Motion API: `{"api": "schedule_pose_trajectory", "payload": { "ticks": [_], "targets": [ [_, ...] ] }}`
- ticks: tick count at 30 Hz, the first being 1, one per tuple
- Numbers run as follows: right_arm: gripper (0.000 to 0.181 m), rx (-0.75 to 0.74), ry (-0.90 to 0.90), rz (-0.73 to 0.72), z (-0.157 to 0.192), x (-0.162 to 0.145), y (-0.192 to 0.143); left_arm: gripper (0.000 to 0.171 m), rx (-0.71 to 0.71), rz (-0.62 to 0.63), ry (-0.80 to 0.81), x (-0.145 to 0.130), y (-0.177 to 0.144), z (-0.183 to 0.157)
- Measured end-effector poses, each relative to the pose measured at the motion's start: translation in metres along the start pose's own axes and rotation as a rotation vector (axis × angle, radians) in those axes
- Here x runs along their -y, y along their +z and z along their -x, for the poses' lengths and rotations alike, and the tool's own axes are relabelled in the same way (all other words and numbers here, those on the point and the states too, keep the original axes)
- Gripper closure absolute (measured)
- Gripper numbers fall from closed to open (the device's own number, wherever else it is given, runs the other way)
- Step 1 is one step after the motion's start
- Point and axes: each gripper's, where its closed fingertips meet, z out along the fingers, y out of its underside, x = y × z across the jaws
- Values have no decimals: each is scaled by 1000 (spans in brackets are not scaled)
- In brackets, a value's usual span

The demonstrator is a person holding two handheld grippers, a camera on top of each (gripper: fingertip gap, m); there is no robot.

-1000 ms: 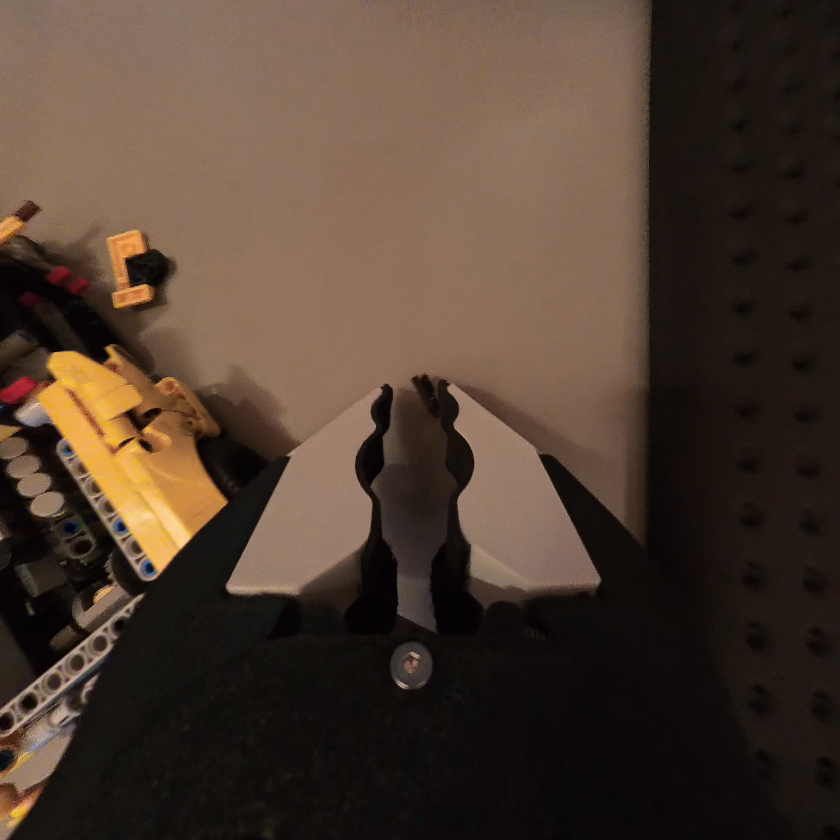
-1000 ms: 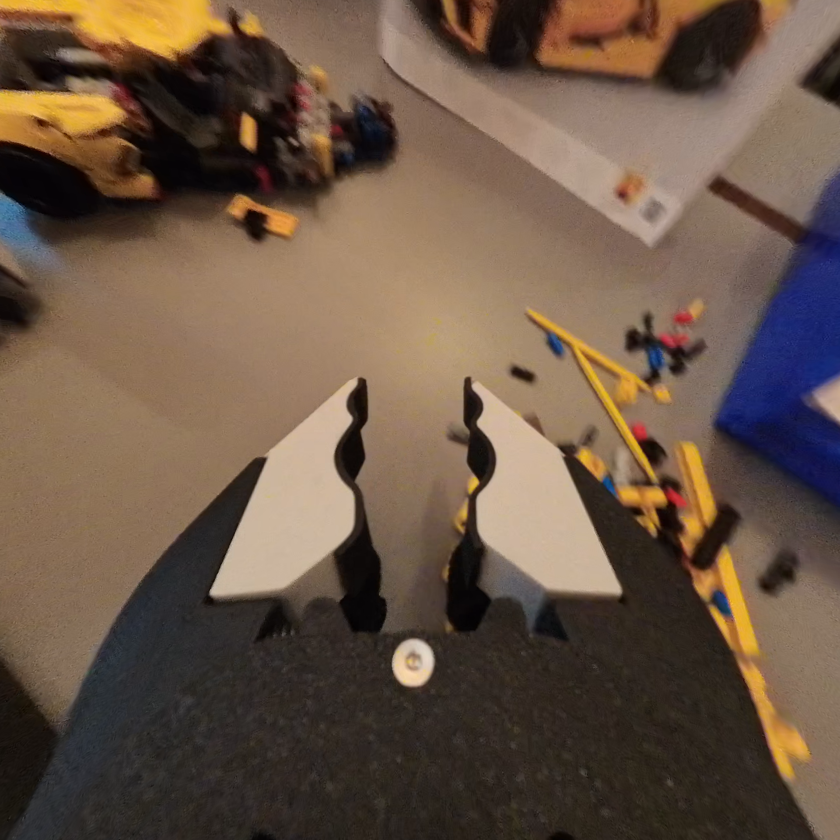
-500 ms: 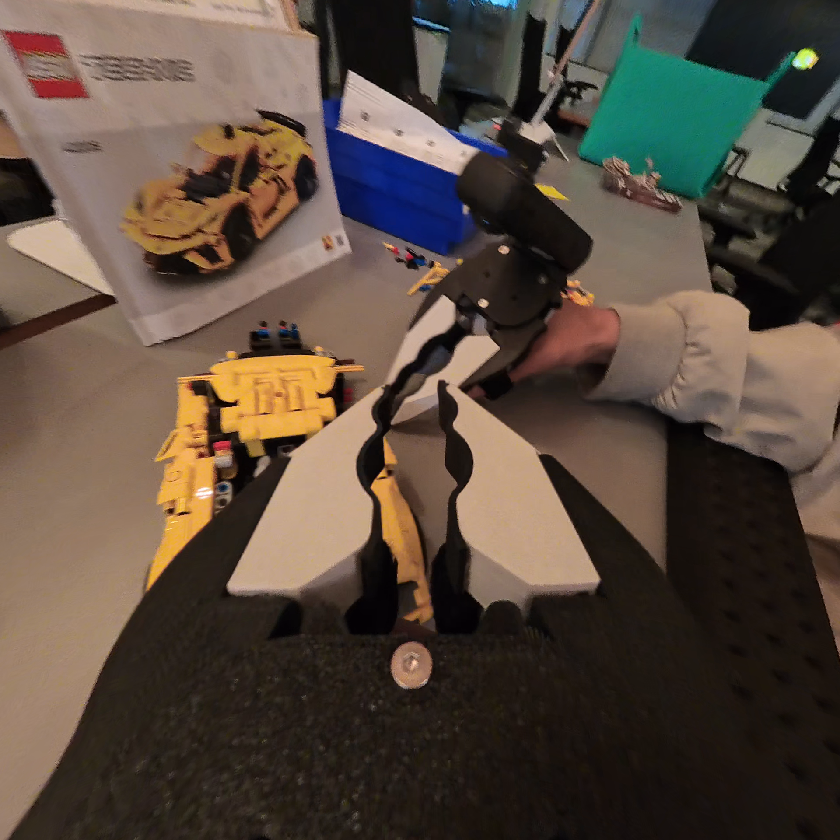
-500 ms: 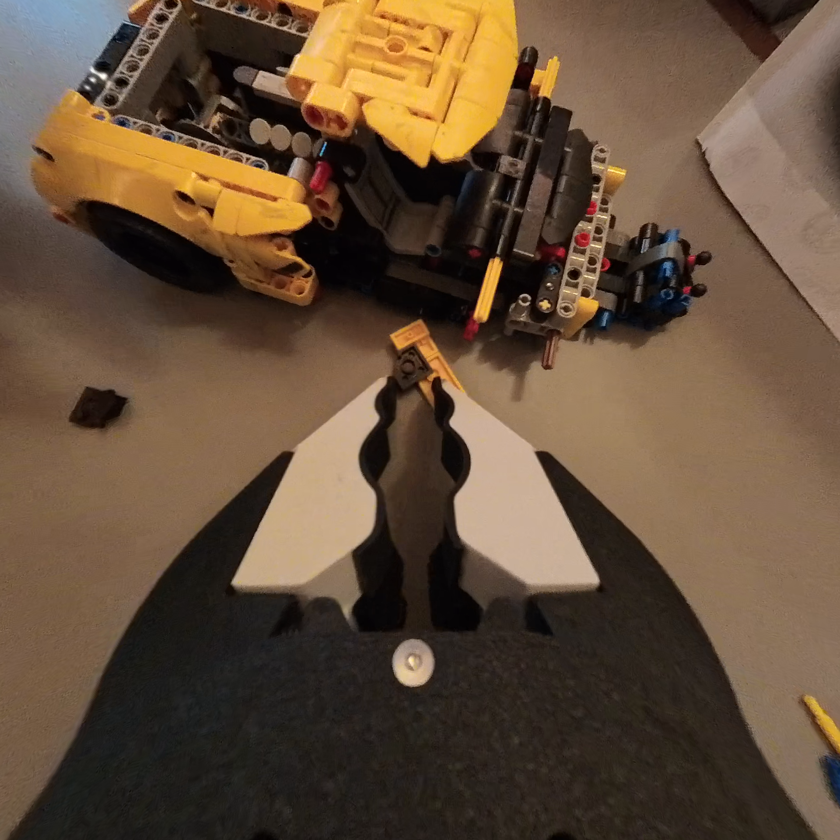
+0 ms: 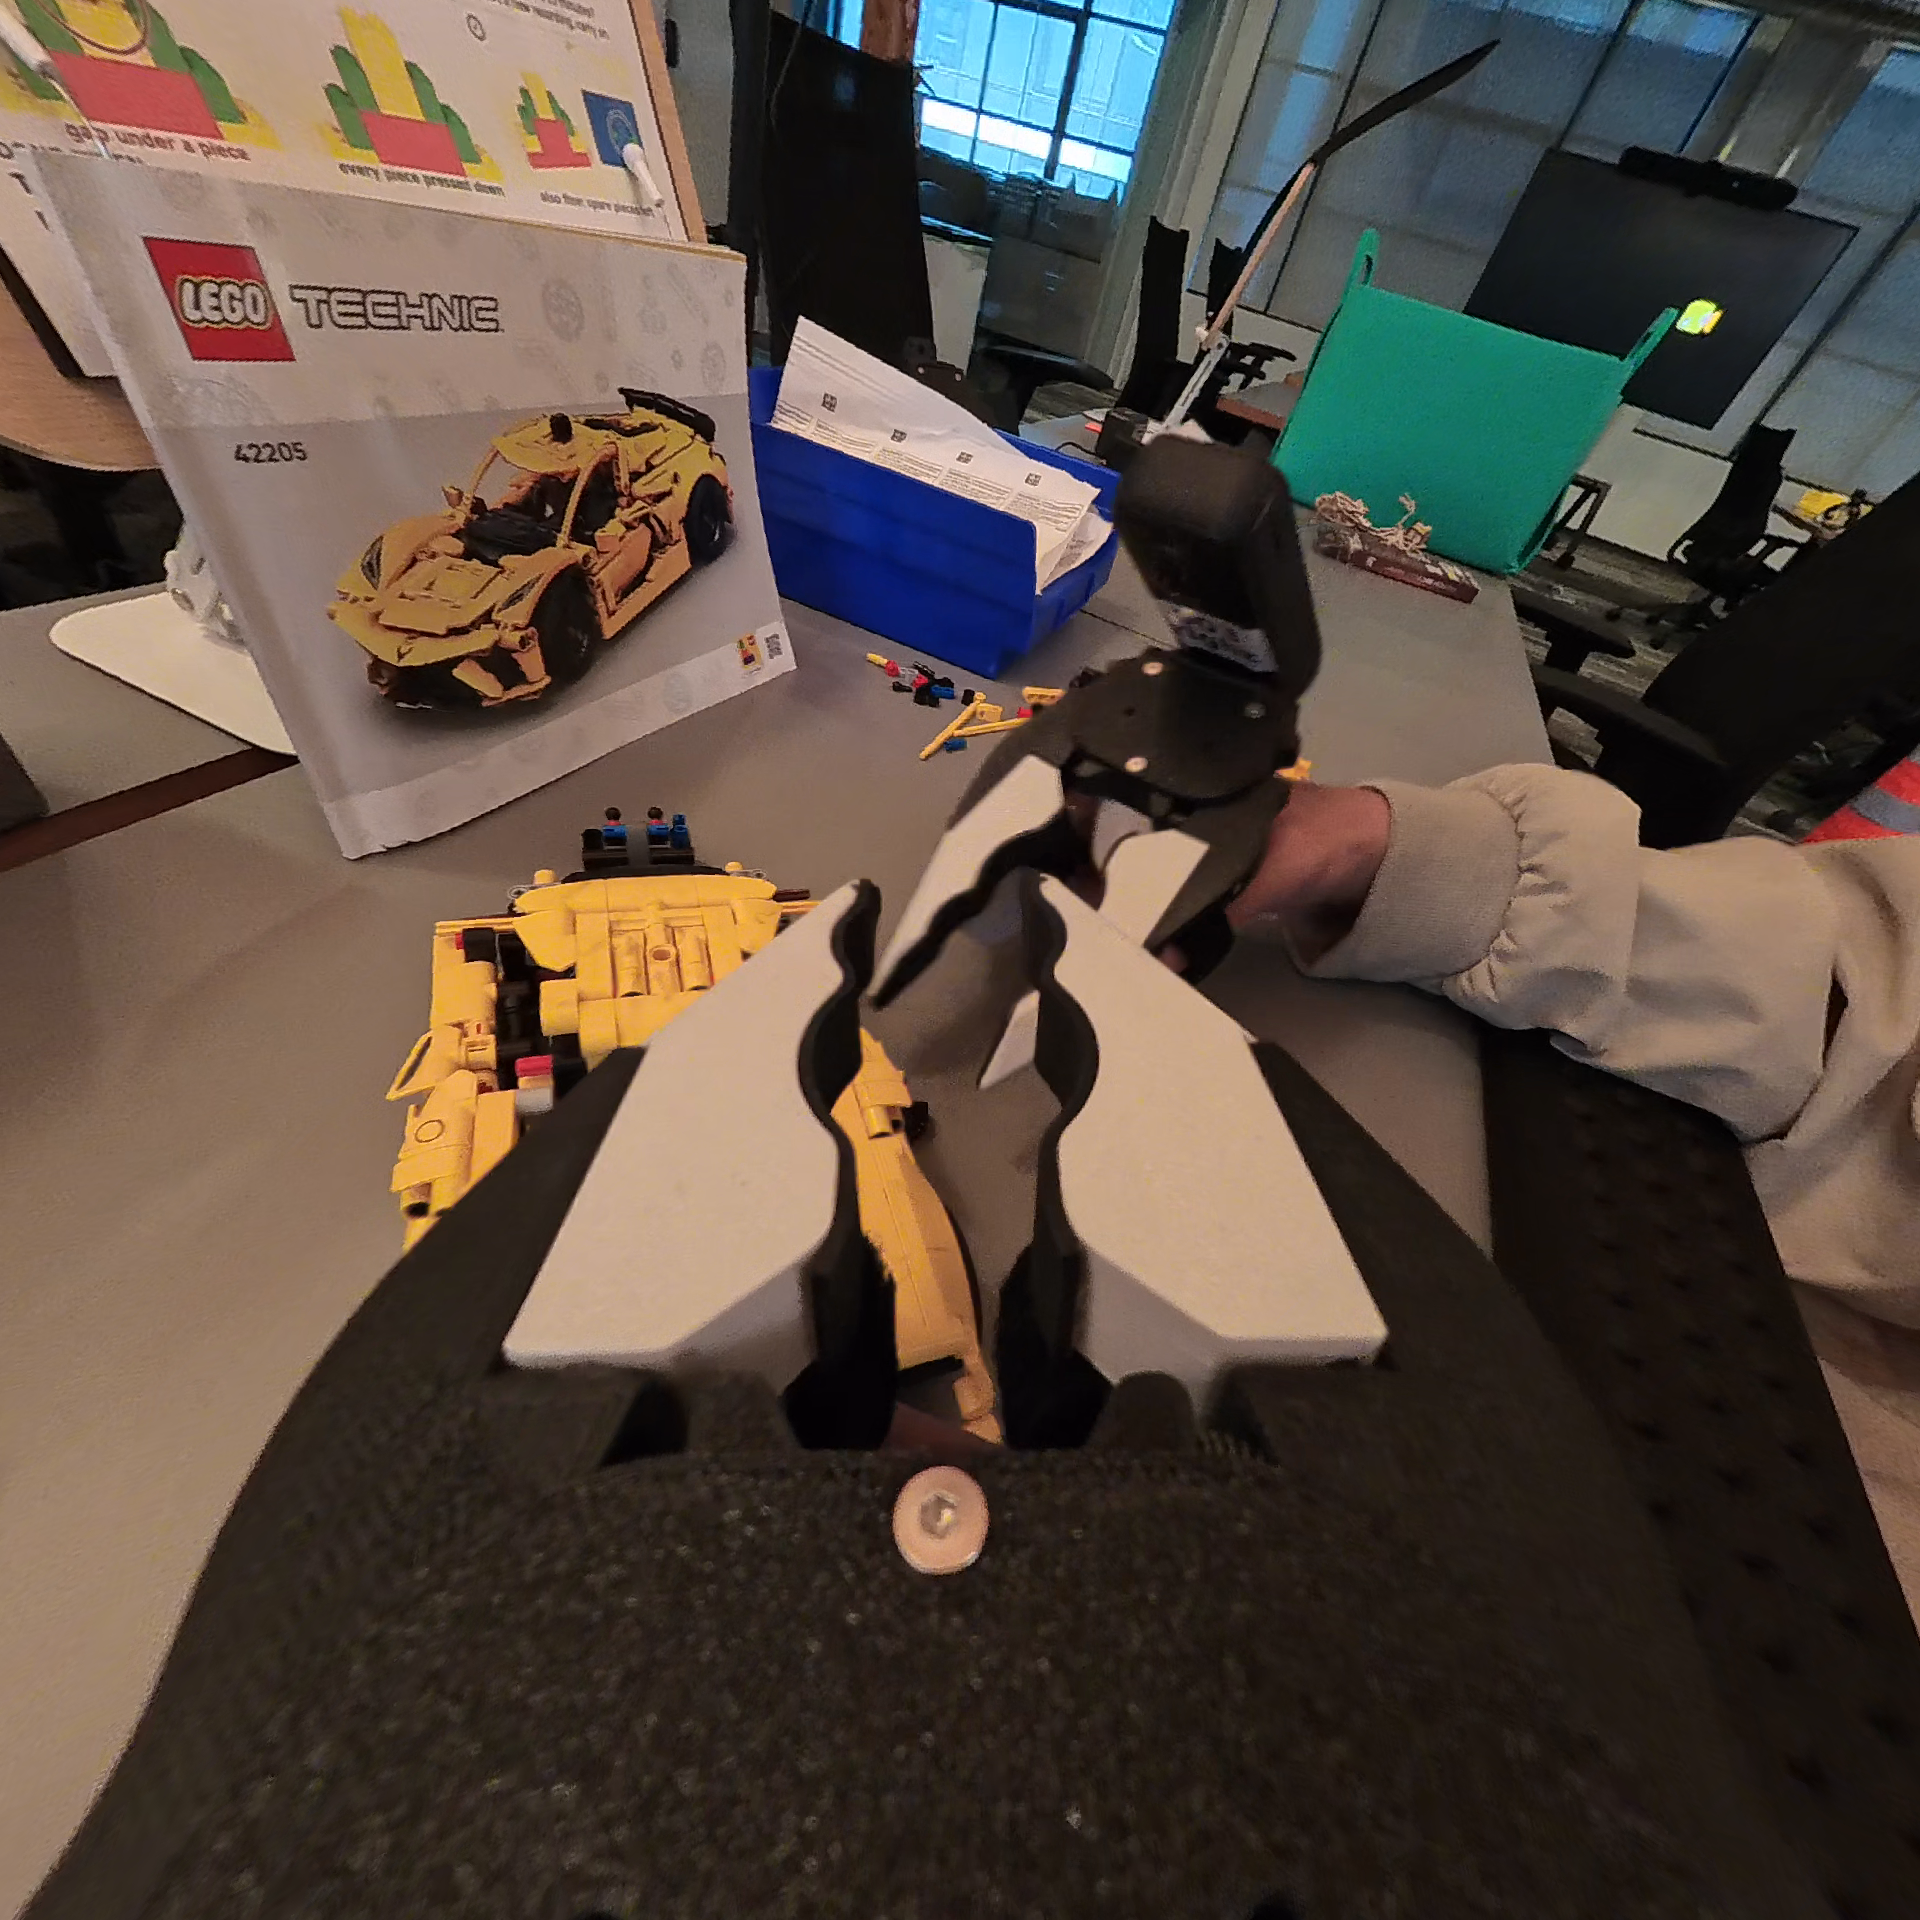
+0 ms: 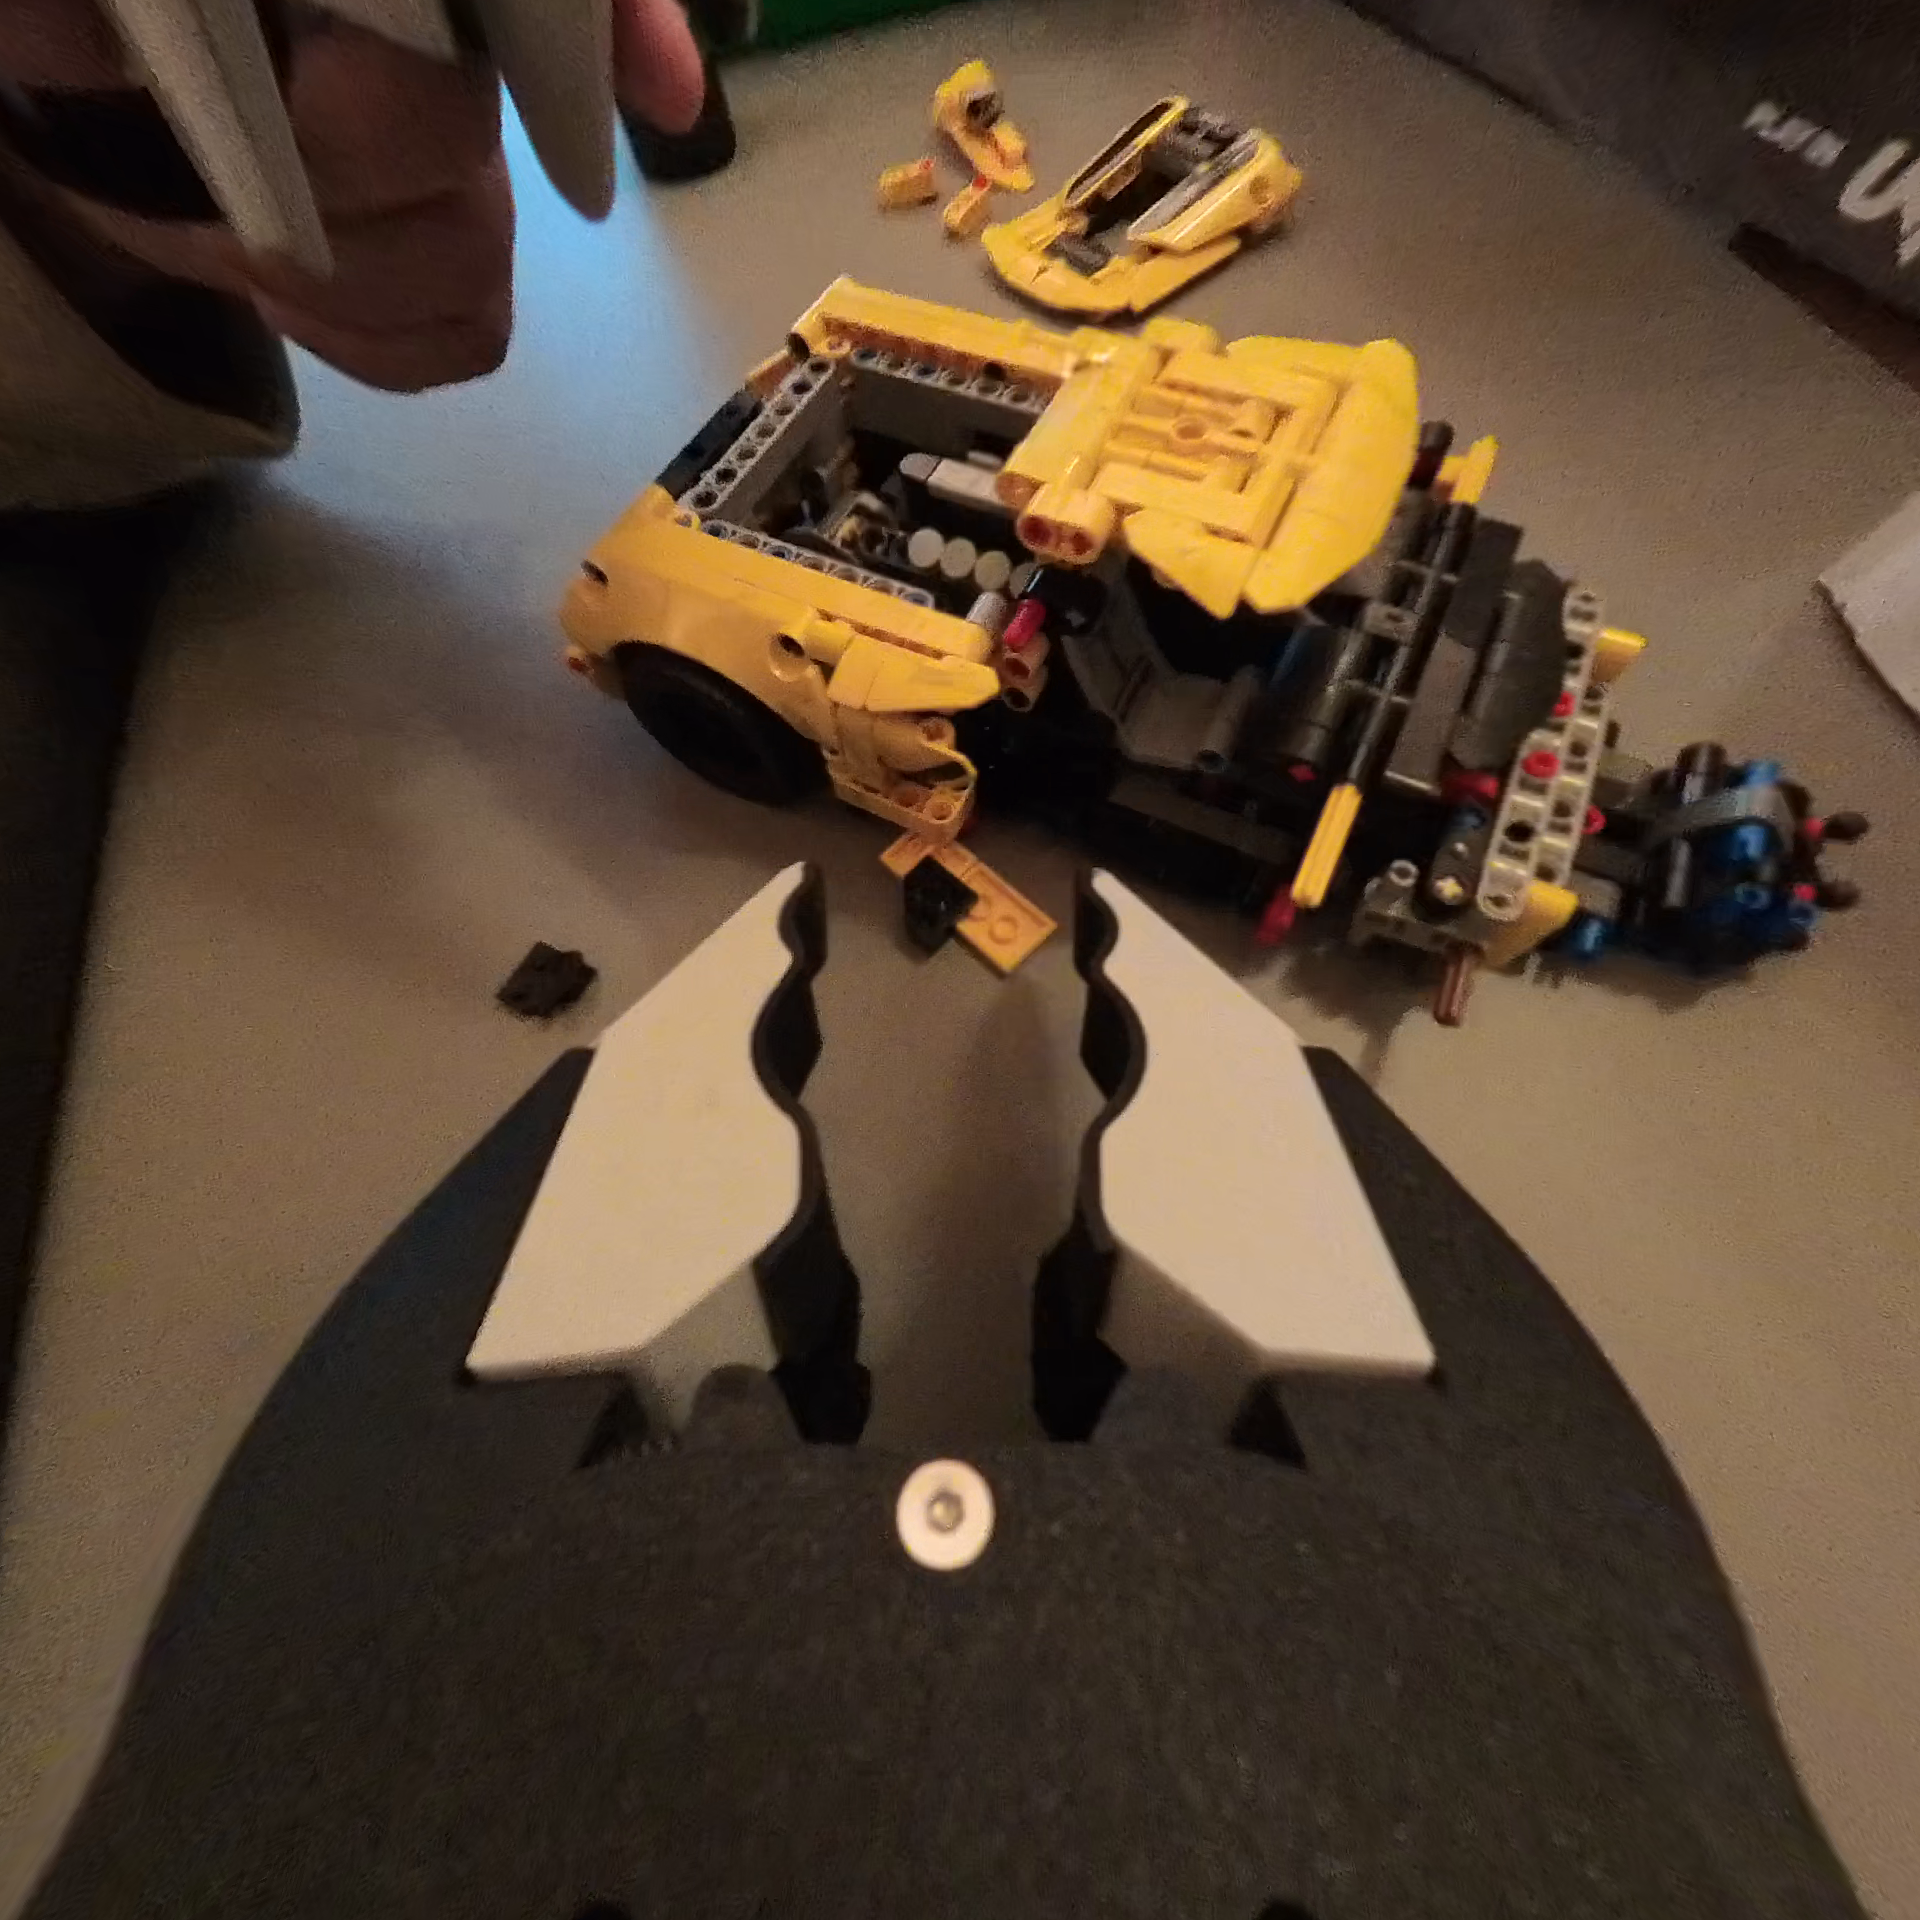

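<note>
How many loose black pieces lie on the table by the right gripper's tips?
2. One black piece lies alone, left of the right gripper; the other sits on a yellow plate between its fingertips. More may be hidden underneath.

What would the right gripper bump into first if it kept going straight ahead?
Probably the small yellow plate with a black piece on it, lying just beyond the open right gripper. Behind it sits the half-built yellow car. Depth is hard to judge.
</note>
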Motion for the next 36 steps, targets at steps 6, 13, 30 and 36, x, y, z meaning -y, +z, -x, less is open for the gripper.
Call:
{"api": "schedule_pose_trajectory", "payload": {
  "ticks": [6, 13, 30, 36],
  "targets": [
    [136, 60, -112, 193, 0, -19, 24, 145, -30, 28, 44, -7, 5, -10],
    [166, 72, -62, 182, 7, -20, 6, 145, 4, 96, 120, -19, 6, -6],
    [166, 1061, 684, -632, 73, 106, -85, 144, -299, -90, 15, 5, 8, -66],
    [166, 1081, 673, -633, 81, 111, -82, 159, -341, -92, -73, 5, 11, -65]
  ]
}}
